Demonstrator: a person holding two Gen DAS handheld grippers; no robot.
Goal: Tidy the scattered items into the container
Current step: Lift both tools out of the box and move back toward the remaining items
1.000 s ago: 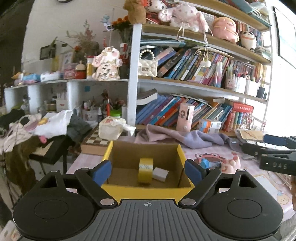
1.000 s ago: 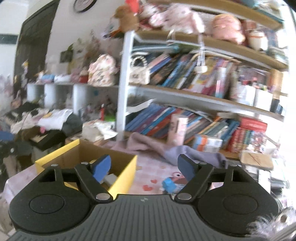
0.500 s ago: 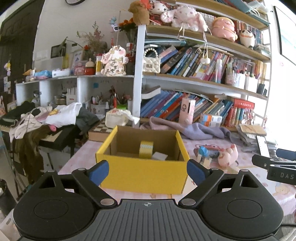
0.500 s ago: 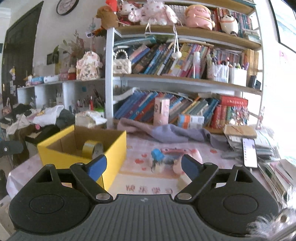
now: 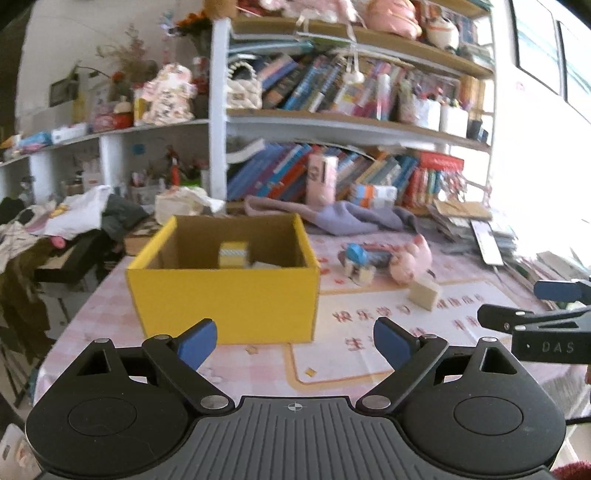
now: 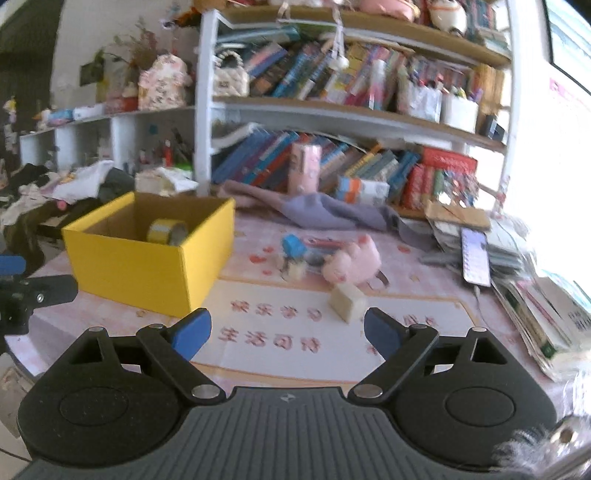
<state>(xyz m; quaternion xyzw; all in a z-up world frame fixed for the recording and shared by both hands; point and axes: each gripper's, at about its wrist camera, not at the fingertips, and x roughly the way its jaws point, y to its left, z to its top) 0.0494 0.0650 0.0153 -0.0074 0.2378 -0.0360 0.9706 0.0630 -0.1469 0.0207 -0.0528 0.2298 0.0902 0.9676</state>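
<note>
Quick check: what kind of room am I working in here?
Most likely a lived-in home study or bedroom: packed bookshelves, plush toys on the top shelf, and clothes heaped beside the table.

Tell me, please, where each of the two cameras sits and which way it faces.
Left wrist: on the left hand-held gripper, facing the yellow box; its open blue fingers show, the right hand-held gripper at the right edge.
Right wrist: on the right one, facing the cream block and pink plush; open fingers show.
Shared: box, tape roll, block, plush, bookshelf.
</note>
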